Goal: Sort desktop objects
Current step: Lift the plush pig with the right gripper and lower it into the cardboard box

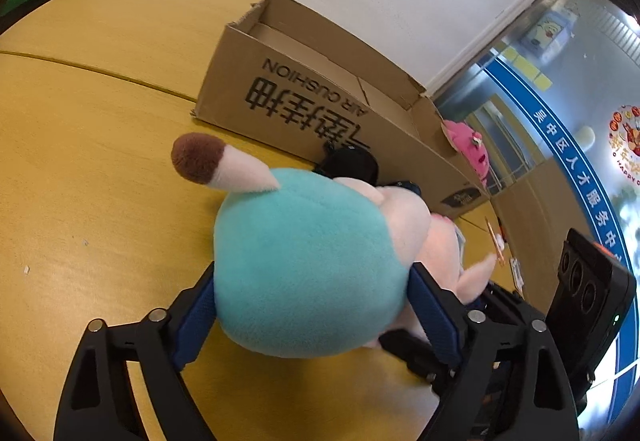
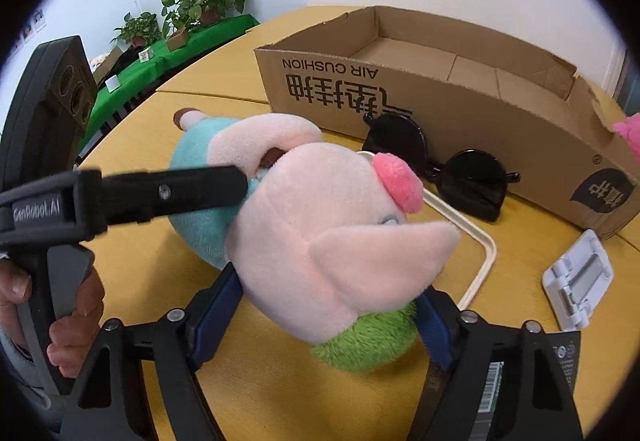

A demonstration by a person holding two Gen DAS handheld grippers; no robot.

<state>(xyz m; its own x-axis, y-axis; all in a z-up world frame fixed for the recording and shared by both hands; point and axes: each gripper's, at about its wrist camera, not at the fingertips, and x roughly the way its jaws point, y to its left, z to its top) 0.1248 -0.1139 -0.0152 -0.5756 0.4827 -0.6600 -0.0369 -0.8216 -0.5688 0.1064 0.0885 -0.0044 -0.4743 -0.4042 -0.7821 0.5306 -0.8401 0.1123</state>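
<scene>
A plush pig [image 1: 304, 261] with a teal body, pink head [image 2: 320, 221] and green patch lies on the yellow table [image 1: 100, 161]. In the left wrist view my left gripper [image 1: 312, 273] straddles the teal body, with its blue pads [image 1: 198, 309] pressed against both sides. My right gripper [image 2: 326, 281] clamps the pink head and ear from the other end. One black finger of the left gripper [image 2: 172, 193] shows beside the pig's neck in the right wrist view, with a person's hand [image 2: 68, 333] on its handle.
An open cardboard box [image 2: 400, 89] stands just behind the pig. Black sunglasses [image 2: 464, 177] lie against its front wall. A cream tray [image 2: 476, 241] lies partly under the pig, a white folding stand [image 2: 576, 277] to its right. A pink plush [image 1: 468, 149] sits at the box's end.
</scene>
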